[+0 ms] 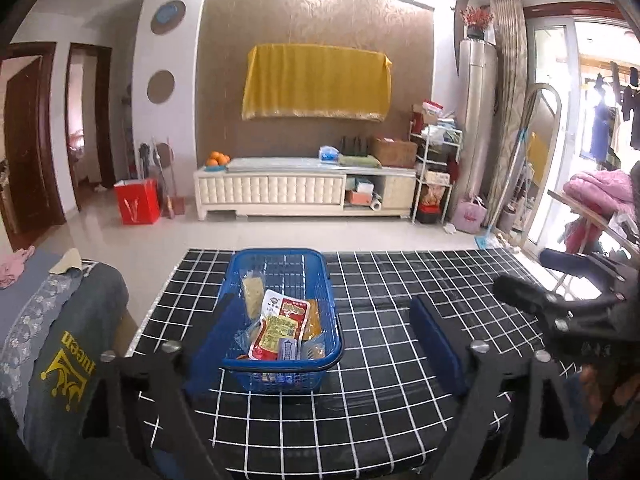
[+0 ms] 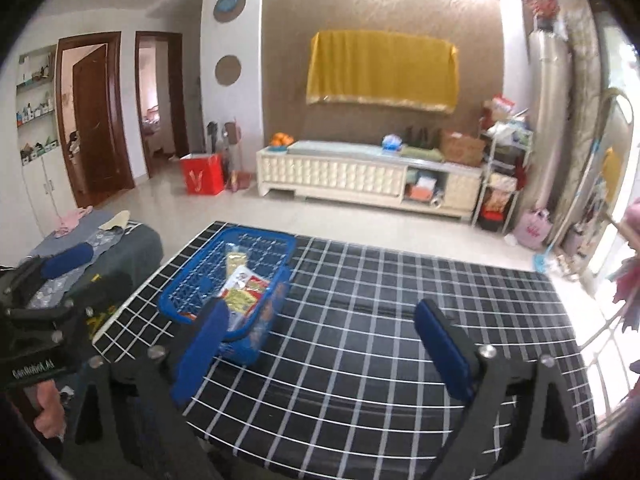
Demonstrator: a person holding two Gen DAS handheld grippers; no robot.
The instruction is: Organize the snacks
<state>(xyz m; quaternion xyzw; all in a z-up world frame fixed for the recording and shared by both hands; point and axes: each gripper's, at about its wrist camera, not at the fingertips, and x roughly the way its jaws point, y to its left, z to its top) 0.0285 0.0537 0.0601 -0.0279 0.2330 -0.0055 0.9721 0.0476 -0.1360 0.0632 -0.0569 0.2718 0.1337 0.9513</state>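
A blue plastic basket (image 1: 324, 280) stands on the black-and-white checked table (image 1: 400, 320). Several snack packets lie in it, among them a red and yellow packet (image 1: 280, 326) and a pale yellow one (image 1: 254, 292). My left gripper (image 1: 320, 344) is open, its blue pads spread wide, the left pad beside the basket's near left corner. In the right wrist view the basket (image 2: 192, 284) sits at the table's left part with the snacks (image 2: 240, 286) inside. My right gripper (image 2: 320, 340) is open over bare tablecloth (image 2: 360, 320), holding nothing, its left pad in front of the basket's near end.
A sofa arm draped with grey cloth (image 1: 60, 320) adjoins the table's left edge. The other gripper's black body (image 1: 560, 312) shows at the right of the left wrist view. Beyond the table lie tiled floor, a white TV cabinet (image 1: 304, 188) and a red bag (image 1: 136, 202).
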